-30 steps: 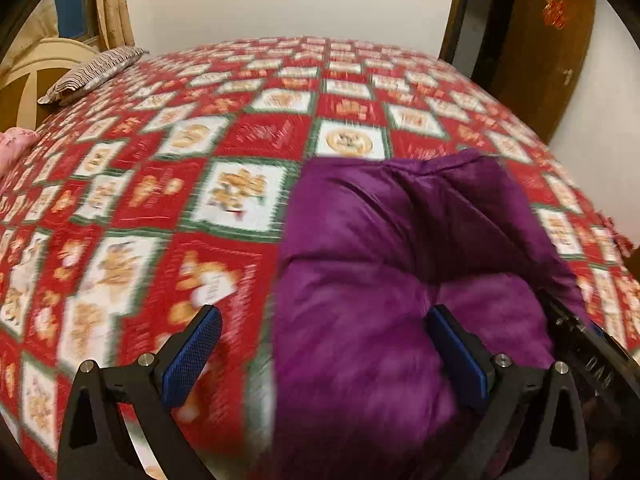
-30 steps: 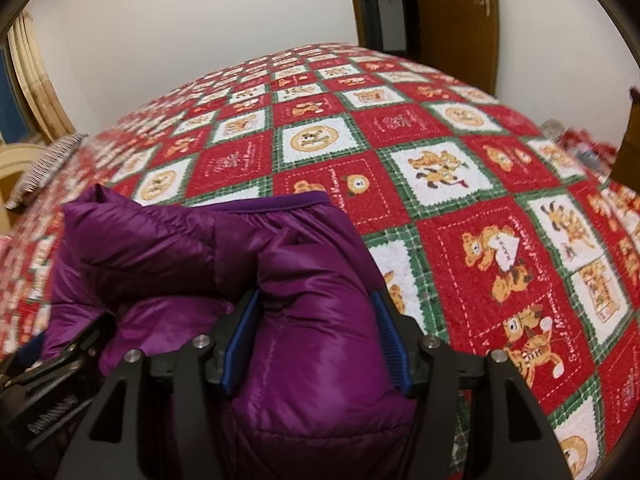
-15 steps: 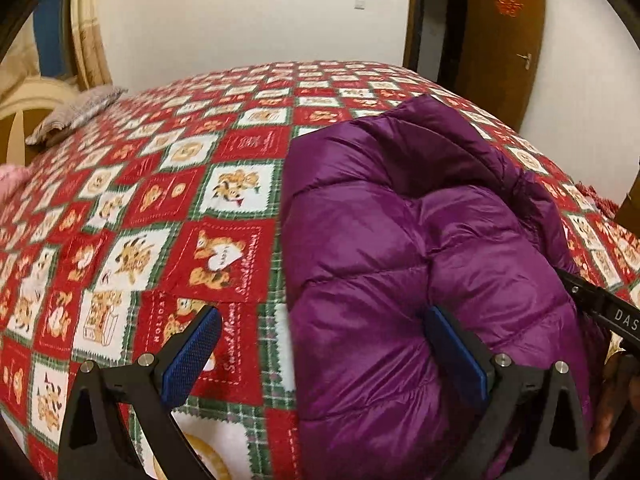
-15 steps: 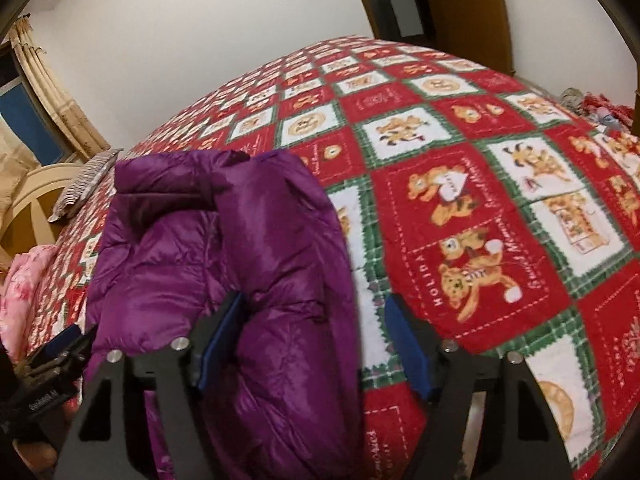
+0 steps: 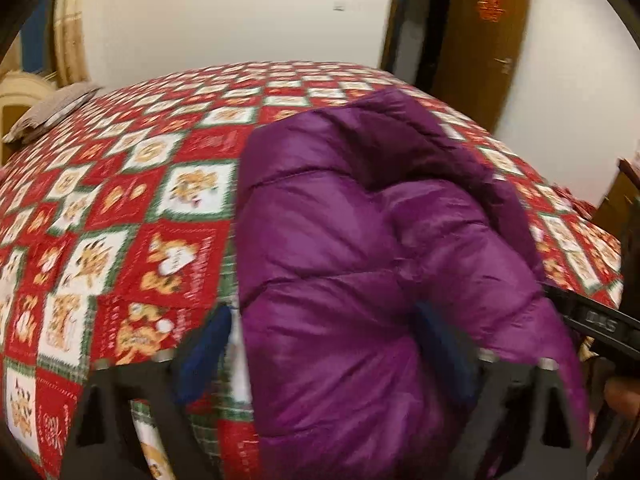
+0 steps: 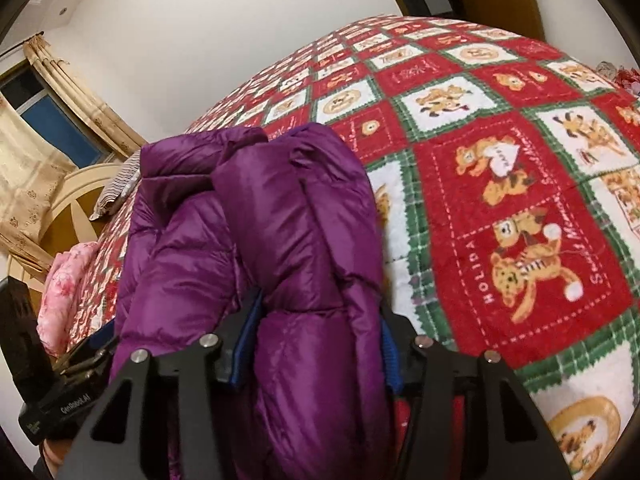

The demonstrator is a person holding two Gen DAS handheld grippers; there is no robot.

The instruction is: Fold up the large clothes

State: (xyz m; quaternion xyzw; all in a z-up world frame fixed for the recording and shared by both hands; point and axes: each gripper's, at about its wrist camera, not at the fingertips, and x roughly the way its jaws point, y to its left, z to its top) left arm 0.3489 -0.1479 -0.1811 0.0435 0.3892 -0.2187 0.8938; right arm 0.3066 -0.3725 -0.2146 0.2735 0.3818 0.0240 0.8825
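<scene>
A purple puffer jacket (image 5: 360,264) lies bunched in thick folds on the red and green patchwork bedspread (image 5: 132,208). My left gripper (image 5: 322,354) straddles its near left part with the jaws closing. The right pad is sunk into the padding, while the left pad (image 5: 204,352) stands just off the jacket's edge. In the right wrist view the jacket (image 6: 260,208) rises as a ridge, and my right gripper (image 6: 320,350) is closing on it, both blue pads pressed against a fold. The left gripper's body (image 6: 60,408) shows at the lower left there.
A striped pillow (image 5: 52,112) and a pink cloth (image 6: 68,288) lie by the curved headboard (image 6: 76,200) on the left. A brown door (image 5: 480,48) stands open beyond the bed's far corner. A curtained window (image 6: 48,136) is at the left.
Both grippers' jaws have narrowed: the right ones now pinch a jacket fold, and the left ones have drawn in around the jacket's edge. The jacket looks taller and nearer.
</scene>
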